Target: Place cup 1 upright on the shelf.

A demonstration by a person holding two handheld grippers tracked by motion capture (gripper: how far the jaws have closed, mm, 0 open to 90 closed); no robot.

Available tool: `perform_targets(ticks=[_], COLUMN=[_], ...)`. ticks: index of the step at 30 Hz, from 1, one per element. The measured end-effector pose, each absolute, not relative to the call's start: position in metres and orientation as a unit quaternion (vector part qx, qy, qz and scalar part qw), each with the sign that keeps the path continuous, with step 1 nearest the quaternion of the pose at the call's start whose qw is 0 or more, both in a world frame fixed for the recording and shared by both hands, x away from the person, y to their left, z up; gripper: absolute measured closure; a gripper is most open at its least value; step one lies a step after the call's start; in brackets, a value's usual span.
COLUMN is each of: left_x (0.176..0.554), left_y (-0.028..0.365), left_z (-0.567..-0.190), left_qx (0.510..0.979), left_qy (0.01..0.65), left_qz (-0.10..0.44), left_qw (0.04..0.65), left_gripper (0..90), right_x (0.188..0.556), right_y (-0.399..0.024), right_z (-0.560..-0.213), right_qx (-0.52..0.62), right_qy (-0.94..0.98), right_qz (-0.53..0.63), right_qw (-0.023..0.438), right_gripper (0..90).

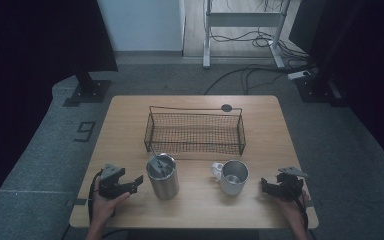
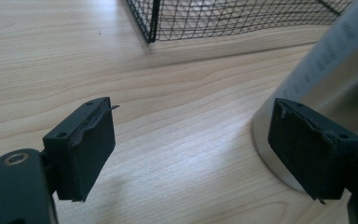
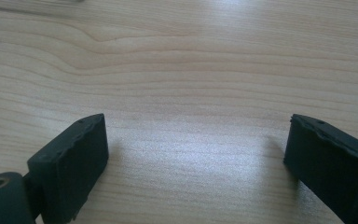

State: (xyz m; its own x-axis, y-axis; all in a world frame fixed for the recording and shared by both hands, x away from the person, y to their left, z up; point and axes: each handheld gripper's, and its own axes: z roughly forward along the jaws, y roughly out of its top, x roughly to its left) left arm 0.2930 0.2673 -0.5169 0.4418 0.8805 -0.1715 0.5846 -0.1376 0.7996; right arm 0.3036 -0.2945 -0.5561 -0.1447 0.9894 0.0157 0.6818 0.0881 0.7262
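A steel tumbler with a lid stands at the table's front centre. To its right is a metal mug with a white handle. My left gripper rests on the table left of the tumbler, held by a hand, its jaws pointing toward the tumbler. In the left gripper view my left gripper is open over bare wood, and the tumbler stands behind the right jaw. My right gripper lies right of the mug. In the right gripper view my right gripper is open with nothing between the jaws.
A black wire basket sits mid-table behind the tumbler and mug; its corner appears ahead in the left gripper view. The wooden table has bare areas left and right of the basket. Cables and stand legs lie on the floor beyond.
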Motion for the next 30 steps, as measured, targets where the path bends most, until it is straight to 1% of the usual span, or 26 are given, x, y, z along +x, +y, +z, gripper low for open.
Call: perform_targets(ticks=[9,13,23,24,30], left_x=[0.283,0.277,0.273,0.273,0.272], left_y=[0.267,0.268,0.261,0.26,0.253], left_z=[-0.497,-0.485,-0.478,-0.479,-0.478], left_qx=[0.726,0.721,0.726,0.728,0.743], left_qy=[0.478,0.465,0.448,0.444,0.423], left_qz=[0.176,0.165,0.157,0.15,0.143], left_qw=[0.461,0.486,0.498,0.5,0.499], left_gripper=[14.3,12.0,9.7,9.1,5.8], right_x=[0.304,0.305,0.305,0.305,0.305], right_y=[-0.295,-0.295,-0.295,-0.295,-0.295], right_z=[-0.556,-0.556,-0.556,-0.556,-0.556], right_qx=[0.602,0.601,0.601,0.601,0.601], right_qy=[0.694,0.695,0.694,0.694,0.694], right_qz=[0.304,0.304,0.304,0.304,0.304], right_qw=[0.252,0.252,0.252,0.252,0.253], right_gripper=[5.9,6.0,6.0,6.0,6.1])
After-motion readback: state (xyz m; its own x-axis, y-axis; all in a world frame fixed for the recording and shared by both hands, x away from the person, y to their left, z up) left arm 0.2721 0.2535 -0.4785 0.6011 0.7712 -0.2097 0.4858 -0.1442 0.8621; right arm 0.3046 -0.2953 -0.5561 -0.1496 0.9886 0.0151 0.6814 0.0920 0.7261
